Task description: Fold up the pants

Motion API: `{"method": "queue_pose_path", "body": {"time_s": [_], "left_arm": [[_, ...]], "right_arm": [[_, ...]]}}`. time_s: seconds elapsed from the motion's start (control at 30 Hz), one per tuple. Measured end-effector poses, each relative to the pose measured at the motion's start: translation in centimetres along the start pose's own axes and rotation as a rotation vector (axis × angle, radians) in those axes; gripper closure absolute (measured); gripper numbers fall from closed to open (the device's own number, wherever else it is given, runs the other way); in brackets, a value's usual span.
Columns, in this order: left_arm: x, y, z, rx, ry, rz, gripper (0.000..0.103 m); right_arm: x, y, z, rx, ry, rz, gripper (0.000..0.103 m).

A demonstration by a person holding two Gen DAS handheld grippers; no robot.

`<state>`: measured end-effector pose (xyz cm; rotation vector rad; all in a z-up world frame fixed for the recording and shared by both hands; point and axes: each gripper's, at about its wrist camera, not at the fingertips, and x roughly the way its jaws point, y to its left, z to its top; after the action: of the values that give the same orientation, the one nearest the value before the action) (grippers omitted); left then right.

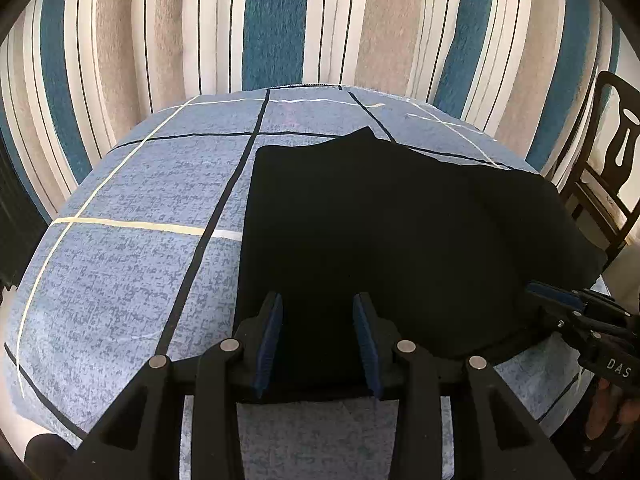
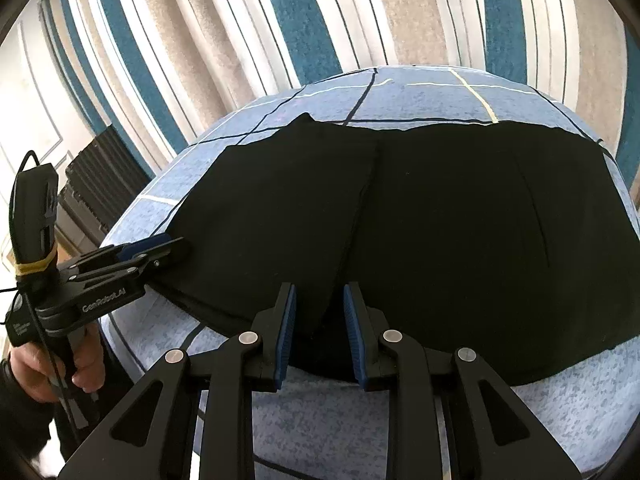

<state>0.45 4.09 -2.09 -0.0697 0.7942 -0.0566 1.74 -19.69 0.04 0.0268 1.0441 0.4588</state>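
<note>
**Both grippers open at the near edge of the pants**

The black fabric pants (image 1: 380, 232) lay folded on the blue checked tablecloth (image 1: 132, 264), filling the centre and right of the left wrist view. The left gripper (image 1: 318, 340) stood with jaws apart over the near hem, gripping nothing. The right gripper (image 2: 320, 336) likewise gaped over a fold edge; contact with the cloth was hard to judge. Striped curtains (image 2: 280, 20) hung along the top of the frame.

Black fabric pants (image 2: 420, 220) lie folded on the blue checked tabletop (image 2: 420, 88). The right hand-held gripper (image 2: 319, 334) gapes over their near edge; the left hand-held gripper (image 2: 160, 250) touches their left edge.
</note>
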Motion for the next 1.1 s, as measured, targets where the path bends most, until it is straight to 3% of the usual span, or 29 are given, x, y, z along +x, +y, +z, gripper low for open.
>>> {"method": "queue_pose_path", "body": {"time_s": [0.5, 0.63, 0.93, 1.1], "left_arm": [[-0.2, -0.3, 0.1, 0.005, 0.006, 0.011, 0.060], [-1.2, -0.6, 0.0, 0.005, 0.010, -0.011, 0.060], [-1.9, -2.7, 0.0, 0.044, 0.003, -0.068, 0.060], [-1.2, -3.5, 0.1, 0.059, 0.023, -0.077, 0.060]], "right_arm": [[-3.5, -2.3, -0.4, 0.081, -0.057, -0.078, 0.077], [-5.2, -3.7, -1.0, 0.175, -0.092, -0.061, 0.056], [-7.5, -8.2, -3.3, 0.442, -0.126, -0.070, 0.055], [-8.2, -10.9, -4.4, 0.609, -0.165, -0.061, 0.048]]}}
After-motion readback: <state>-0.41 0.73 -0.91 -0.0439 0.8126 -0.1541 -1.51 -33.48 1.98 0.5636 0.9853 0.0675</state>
